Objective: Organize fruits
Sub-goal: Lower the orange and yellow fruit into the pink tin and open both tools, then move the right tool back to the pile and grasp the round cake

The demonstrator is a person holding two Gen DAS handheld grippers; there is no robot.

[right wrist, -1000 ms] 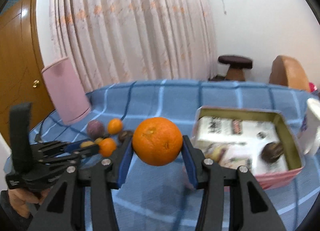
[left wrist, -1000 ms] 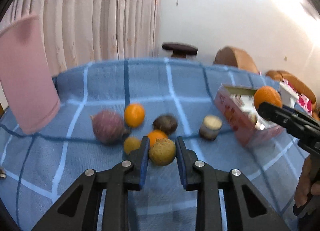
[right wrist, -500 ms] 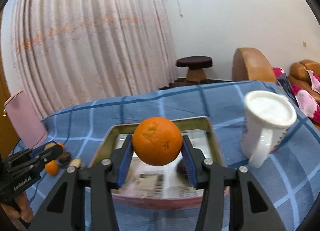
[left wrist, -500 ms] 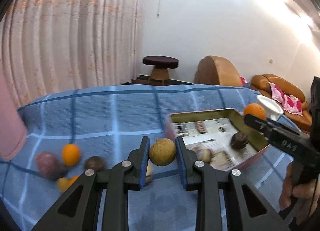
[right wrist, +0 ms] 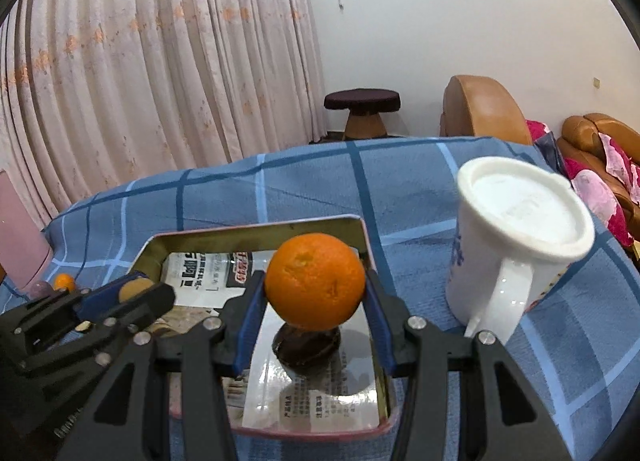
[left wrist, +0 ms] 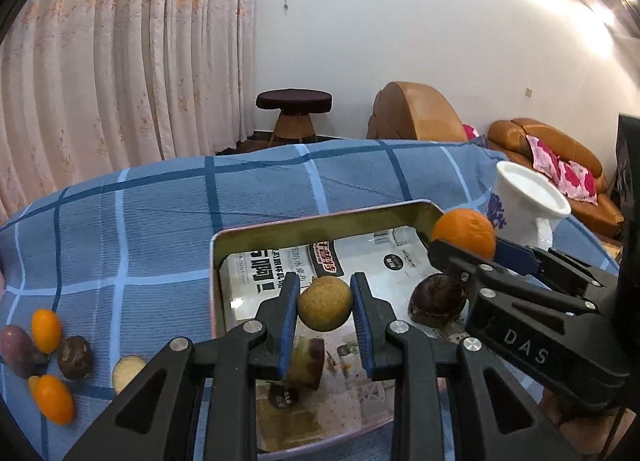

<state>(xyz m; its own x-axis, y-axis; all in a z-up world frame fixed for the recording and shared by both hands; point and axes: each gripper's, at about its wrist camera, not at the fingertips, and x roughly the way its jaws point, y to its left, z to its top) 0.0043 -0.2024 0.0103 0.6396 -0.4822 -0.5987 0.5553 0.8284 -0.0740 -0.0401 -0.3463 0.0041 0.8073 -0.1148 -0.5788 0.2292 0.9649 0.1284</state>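
The fingers of the left gripper are clamped on a firm tan round fruit; an orange, pinched across its middle by the right gripper, is held over the tin tray.

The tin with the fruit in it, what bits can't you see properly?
- Left wrist view: the tin's near corners are hidden by the left tool holding the tan fruit and by the right tool.
- Left wrist view: a cut piece sits behind the tool's finger; what it is cannot be told.
- Right wrist view: the dark fruit is partly covered by the orange.
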